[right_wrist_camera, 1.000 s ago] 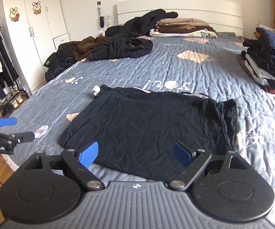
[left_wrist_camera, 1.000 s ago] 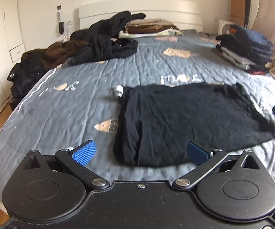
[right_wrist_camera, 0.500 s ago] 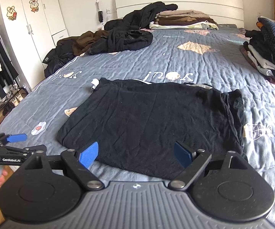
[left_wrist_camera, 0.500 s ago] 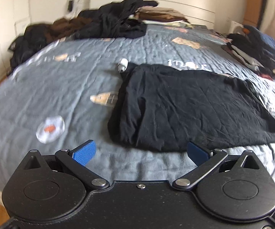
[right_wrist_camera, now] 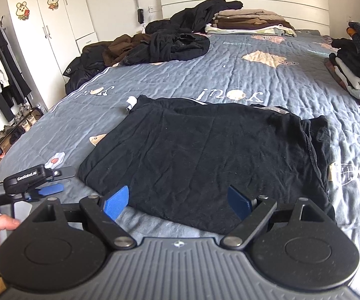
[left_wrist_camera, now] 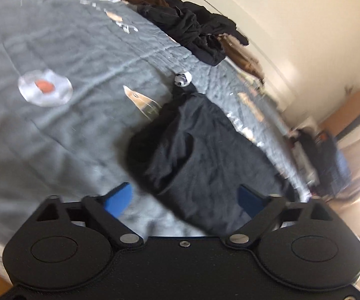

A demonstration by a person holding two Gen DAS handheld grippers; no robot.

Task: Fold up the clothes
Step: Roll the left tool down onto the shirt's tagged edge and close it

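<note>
While black garment (right_wrist_camera: 205,160) lies flat on bed (right_wrist_camera: 230,80), long axis runs crosswise ahead of your right gripper (right_wrist_camera: 177,202), spread, empty. Left gripper (left_wrist_camera: 183,197) nearer its left corner: jaws just been narrowing, nothing between yet, corner just ahead.

Right wrist cam looked level from the foot of the bed (right_wrist_camera: 230,80) toward the headboard (right_wrist_camera: 242,2), black garment (right_wrist_camera: 205,160) close below. Left wrist cam, rolled and blurred, sat nearer the garment's (left_wrist_camera: 205,155) left corner. Both views shared garment and bed (left_wrist_camera: 55,125).
</note>
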